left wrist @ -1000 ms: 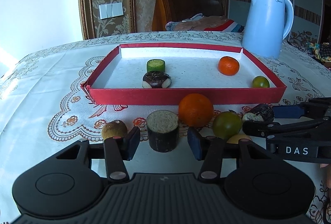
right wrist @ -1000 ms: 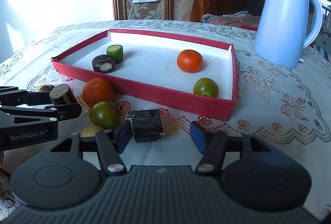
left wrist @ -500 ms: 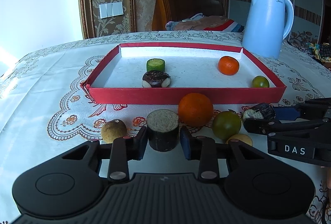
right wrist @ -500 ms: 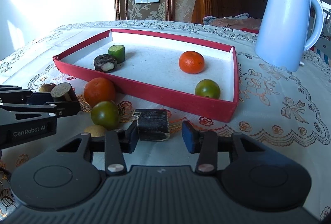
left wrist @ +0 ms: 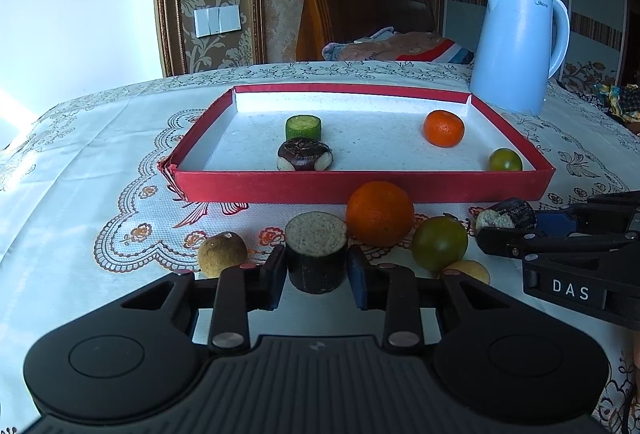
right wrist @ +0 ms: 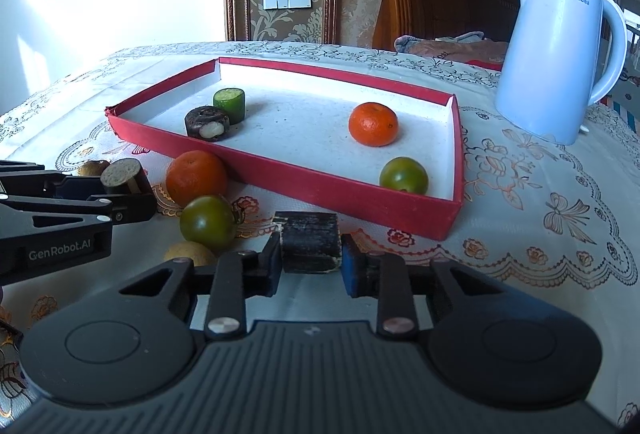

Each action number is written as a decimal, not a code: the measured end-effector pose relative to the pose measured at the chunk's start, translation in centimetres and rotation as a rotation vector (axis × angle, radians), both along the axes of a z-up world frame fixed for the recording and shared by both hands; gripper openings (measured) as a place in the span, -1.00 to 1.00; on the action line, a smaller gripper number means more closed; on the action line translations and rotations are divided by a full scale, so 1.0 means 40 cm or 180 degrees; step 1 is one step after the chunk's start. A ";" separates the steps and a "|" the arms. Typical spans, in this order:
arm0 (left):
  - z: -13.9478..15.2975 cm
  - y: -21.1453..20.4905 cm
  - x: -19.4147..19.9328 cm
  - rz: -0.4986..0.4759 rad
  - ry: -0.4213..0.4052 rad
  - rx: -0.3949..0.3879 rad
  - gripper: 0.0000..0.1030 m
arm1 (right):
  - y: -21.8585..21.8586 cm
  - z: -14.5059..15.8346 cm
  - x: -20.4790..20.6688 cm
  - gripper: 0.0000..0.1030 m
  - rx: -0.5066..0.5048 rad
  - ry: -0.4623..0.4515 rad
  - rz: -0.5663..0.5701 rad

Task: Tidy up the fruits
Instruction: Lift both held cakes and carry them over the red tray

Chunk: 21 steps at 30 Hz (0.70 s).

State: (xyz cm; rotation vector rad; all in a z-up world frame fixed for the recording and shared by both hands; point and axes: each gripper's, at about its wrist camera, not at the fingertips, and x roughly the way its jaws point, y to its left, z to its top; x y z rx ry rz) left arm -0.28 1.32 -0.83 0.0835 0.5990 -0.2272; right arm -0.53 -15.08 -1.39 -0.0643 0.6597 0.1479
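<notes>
While the red tray [left wrist: 360, 185] on the tablecloth holds an orange [left wrist: 444, 128], a green fruit [left wrist: 505, 159] and two cut pieces, more fruit lies just before its near wall. Beside it, the left gripper [left wrist: 316, 270] clamps an upright dark cane piece [left wrist: 316, 252]. Smaller still, the right gripper [right wrist: 310, 260] pinches a dark chunk [right wrist: 309, 242] lying sideways.

1. The left gripper [left wrist: 316, 274] is matte black plastic with a ribbed body, two round discs, silver screws and blue finger pads [left wrist: 357, 276].
2. The right gripper [right wrist: 310, 262] looks alike; its side reads "DAS", the left's "GenRobot.AI".
</notes>
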 end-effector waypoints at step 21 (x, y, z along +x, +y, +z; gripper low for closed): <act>0.018 0.009 -0.023 0.0009 -0.0179 -0.0111 -0.38 | -0.025 0.023 -0.023 -0.46 0.0179 -0.0238 -0.0126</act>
